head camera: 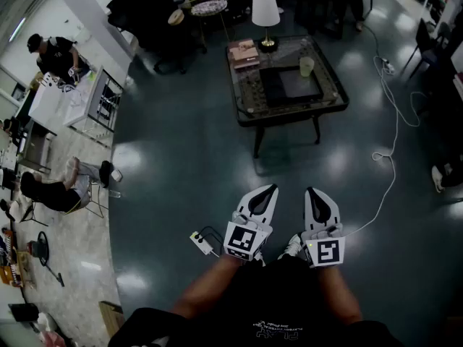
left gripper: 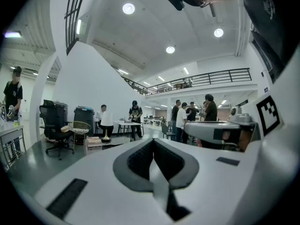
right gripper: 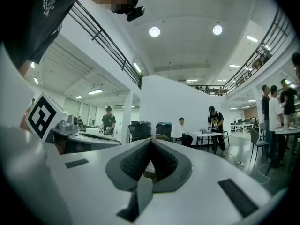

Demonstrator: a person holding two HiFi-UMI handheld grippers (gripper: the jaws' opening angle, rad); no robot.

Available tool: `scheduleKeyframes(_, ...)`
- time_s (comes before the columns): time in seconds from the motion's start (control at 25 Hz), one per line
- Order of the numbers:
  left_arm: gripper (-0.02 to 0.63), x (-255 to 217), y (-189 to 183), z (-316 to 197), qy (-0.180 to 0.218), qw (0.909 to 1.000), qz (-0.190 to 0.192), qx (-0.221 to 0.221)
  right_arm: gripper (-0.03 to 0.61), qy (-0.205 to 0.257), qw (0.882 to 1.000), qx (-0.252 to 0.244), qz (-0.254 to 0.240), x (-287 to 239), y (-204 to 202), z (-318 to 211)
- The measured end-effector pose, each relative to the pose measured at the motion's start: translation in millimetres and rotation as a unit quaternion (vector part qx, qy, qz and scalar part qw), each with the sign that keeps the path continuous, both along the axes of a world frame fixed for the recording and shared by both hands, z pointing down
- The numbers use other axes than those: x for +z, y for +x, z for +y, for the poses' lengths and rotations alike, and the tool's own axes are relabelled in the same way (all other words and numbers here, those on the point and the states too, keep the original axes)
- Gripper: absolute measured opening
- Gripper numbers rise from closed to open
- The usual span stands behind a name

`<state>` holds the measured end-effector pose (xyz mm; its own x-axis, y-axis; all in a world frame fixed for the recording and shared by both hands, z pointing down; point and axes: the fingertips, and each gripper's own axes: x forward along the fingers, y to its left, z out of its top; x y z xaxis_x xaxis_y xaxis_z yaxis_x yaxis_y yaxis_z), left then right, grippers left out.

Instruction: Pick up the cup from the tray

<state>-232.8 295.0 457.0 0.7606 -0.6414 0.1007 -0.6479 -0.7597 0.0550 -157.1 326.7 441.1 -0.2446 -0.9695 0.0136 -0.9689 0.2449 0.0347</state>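
Observation:
A pale cup (head camera: 307, 66) stands at the right edge of a black tray (head camera: 289, 85) on a dark glass coffee table (head camera: 249, 96), far ahead of me in the head view. My left gripper (head camera: 269, 189) and right gripper (head camera: 311, 191) are held side by side low in front of my lap, well short of the table. Both point forward with their jaws meeting at the tips and nothing between them. The left gripper view looks over the shut left gripper (left gripper: 153, 140) at the distant table (left gripper: 99, 142). The right gripper (right gripper: 151, 141) hides the cup in its own view.
A white lamp (head camera: 265, 13) and pink books (head camera: 244, 53) share the table. A white cable (head camera: 394, 132) snakes over the dark floor at right, and a power strip (head camera: 200, 242) lies by my left gripper. People, a white cart (head camera: 94, 100) and chairs stand at left.

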Motion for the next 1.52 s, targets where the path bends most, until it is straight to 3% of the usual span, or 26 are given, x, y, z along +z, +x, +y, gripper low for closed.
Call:
scheduleKeyframes(0.36,0.008,1,-3,11,0.005,0.9999,-0.011,0.004,0.008,0.024,1.0,0.006,0.0,-19,1,13)
scheduleKeyframes(0.84,0.008,-8,38,16,0.014,0.9997,-0.022,0.002,0.009,0.03,0.999,0.035,-0.017,-25,54,23)
scheduleKeyframes(1.08,0.008,-9,61,20,0.022,0.9993,-0.029,-0.01,0.009,0.037,0.999,0.017,0.004,-29,73,25)
scheduleKeyframes(1.24,0.008,-12,82,21,0.03,0.999,-0.03,-0.01,0.008,0.013,1.0,0.002,0.015,-19,89,30)
scheduleKeyframes(1.52,0.008,-19,103,27,0.034,0.999,-0.018,-0.024,0.008,0.016,1.0,-0.023,-0.009,-19,100,33)
